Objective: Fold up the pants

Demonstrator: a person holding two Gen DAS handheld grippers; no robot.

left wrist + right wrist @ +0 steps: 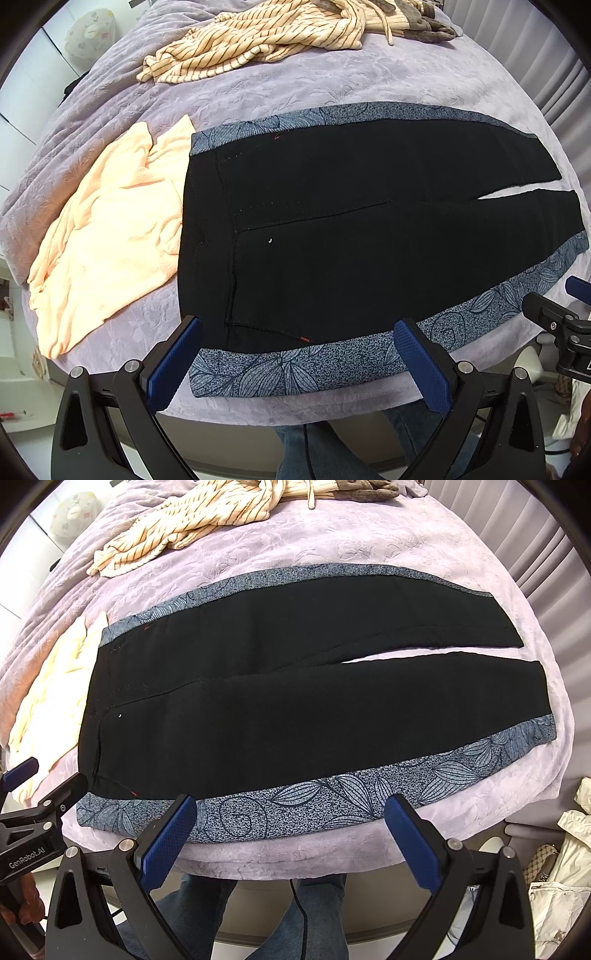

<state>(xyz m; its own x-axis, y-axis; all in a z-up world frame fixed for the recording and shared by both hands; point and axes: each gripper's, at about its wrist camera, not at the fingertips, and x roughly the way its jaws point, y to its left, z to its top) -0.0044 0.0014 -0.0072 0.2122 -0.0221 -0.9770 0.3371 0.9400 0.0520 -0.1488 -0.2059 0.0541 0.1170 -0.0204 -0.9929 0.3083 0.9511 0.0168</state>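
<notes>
Black pants [332, 236] with blue leaf-print side stripes lie flat and spread on the lilac bed cover, waistband to the left, both legs running right with a narrow gap between them. The same pants [280, 709] fill the right wrist view. My left gripper [299, 328] hovers open above the near side stripe close to the waistband, holding nothing. Further right along that stripe, my right gripper [290, 806] is open over the near leg's printed edge. Each gripper shows at the margin of the other's view.
A peach garment [107, 236] lies just left of the waistband. A cream striped garment [251, 40] is bunched at the far side of the bed cover [369, 74]. A person's jeans-clad legs [207, 915] stand at the bed's near edge. White bags [565, 886] sit at lower right.
</notes>
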